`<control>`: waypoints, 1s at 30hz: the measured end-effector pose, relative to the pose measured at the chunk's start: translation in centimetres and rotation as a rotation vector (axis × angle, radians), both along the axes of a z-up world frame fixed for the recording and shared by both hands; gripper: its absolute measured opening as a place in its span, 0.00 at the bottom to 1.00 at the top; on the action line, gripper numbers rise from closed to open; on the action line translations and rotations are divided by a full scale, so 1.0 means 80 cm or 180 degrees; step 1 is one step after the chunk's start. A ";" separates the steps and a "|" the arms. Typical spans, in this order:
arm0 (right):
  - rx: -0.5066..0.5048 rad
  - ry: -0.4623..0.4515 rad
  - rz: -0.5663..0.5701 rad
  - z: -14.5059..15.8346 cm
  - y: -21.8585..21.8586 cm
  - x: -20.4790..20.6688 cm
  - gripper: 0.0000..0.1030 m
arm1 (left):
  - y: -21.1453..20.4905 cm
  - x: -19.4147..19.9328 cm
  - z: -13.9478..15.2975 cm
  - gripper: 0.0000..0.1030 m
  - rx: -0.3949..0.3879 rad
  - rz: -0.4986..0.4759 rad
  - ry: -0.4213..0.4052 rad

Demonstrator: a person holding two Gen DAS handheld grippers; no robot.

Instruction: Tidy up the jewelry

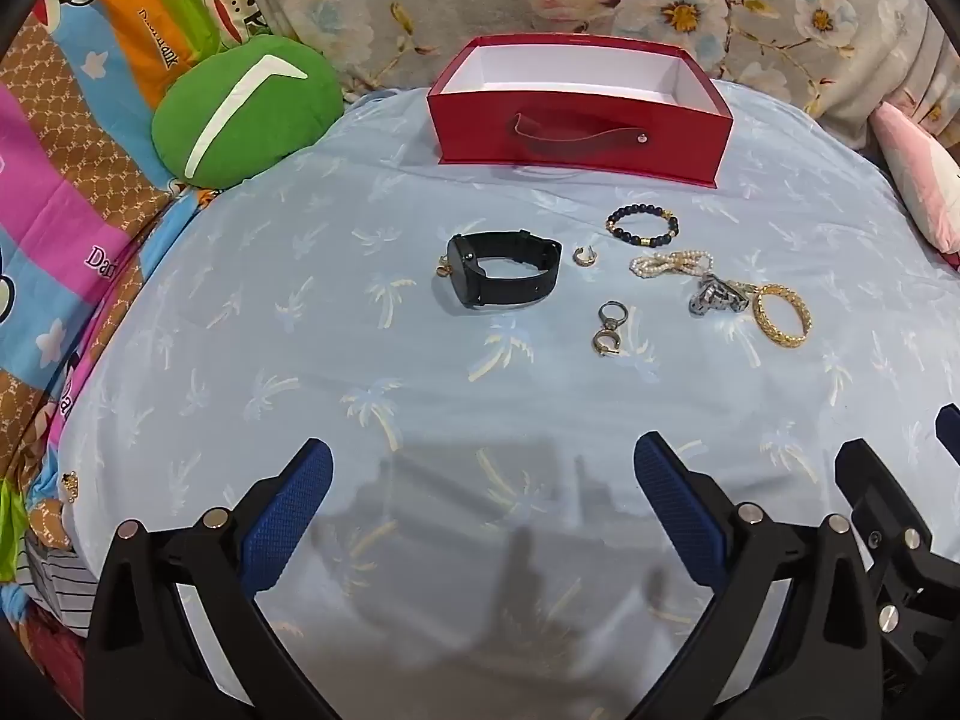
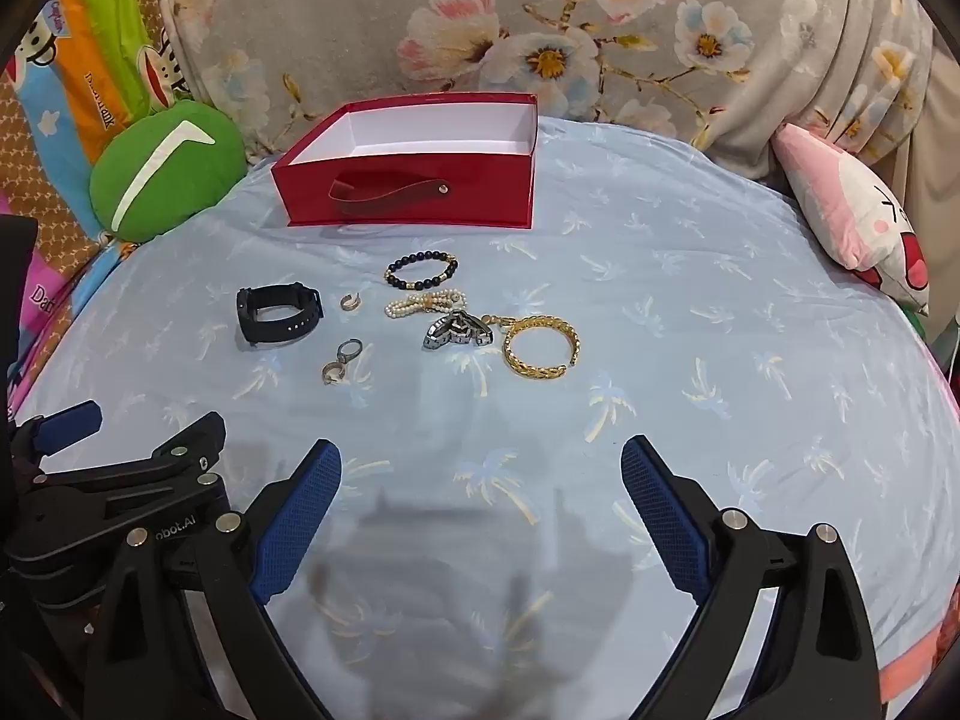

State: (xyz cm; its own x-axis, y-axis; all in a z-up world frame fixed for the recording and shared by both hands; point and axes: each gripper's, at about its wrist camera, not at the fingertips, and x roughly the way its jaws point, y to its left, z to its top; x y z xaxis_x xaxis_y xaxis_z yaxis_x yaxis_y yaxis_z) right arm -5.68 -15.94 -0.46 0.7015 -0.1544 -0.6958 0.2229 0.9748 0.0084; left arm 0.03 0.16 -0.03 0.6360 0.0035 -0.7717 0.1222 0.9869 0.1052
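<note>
Both grippers hang above the near edge of a bed covered in a pale blue palm-print sheet, each with its blue-padded fingers spread wide and holding nothing. The left gripper and right gripper sit side by side, well short of the jewelry.

At the far side of the bed stands an open red box with a white interior and a strap handle on its near wall. Between the box and the grippers the pieces lie loose on the sheet: a black watch on its side at the left, a small ring just to its right, and two linked clasps nearer. Further right are a dark beaded bracelet, a pearl bracelet just near of it, a silver watch and a gold braided bangle, the last two touching.

A green cushion rests at the far left, a pink plush at the far right.
</note>
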 end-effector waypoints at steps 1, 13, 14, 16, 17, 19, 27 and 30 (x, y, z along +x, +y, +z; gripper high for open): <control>-0.0005 0.0002 0.0000 0.000 0.000 0.000 0.90 | -0.001 0.001 0.000 0.95 0.0039 -0.0028 0.0028; -0.0049 0.0010 0.0010 0.002 0.006 -0.001 0.90 | -0.007 -0.003 0.003 0.95 0.0002 -0.0001 0.0022; -0.0049 0.0008 0.0008 0.003 0.007 -0.002 0.90 | -0.004 -0.002 0.004 0.95 0.0003 -0.0017 0.0038; -0.0058 0.0009 0.0006 0.005 0.008 0.000 0.90 | -0.004 -0.002 0.003 0.95 0.0010 -0.0018 0.0041; -0.0057 0.0009 0.0006 0.005 0.008 0.000 0.90 | -0.004 -0.002 0.003 0.95 0.0009 -0.0017 0.0044; -0.0053 0.0005 0.0009 0.005 0.008 -0.001 0.90 | -0.003 -0.002 0.003 0.95 0.0005 -0.0018 0.0041; -0.0043 0.0015 0.0009 0.002 0.008 -0.002 0.90 | 0.005 -0.006 0.000 0.95 0.0007 -0.0022 0.0056; -0.0043 0.0015 0.0007 0.000 0.009 -0.002 0.90 | 0.005 -0.006 -0.003 0.95 0.0015 -0.0017 0.0069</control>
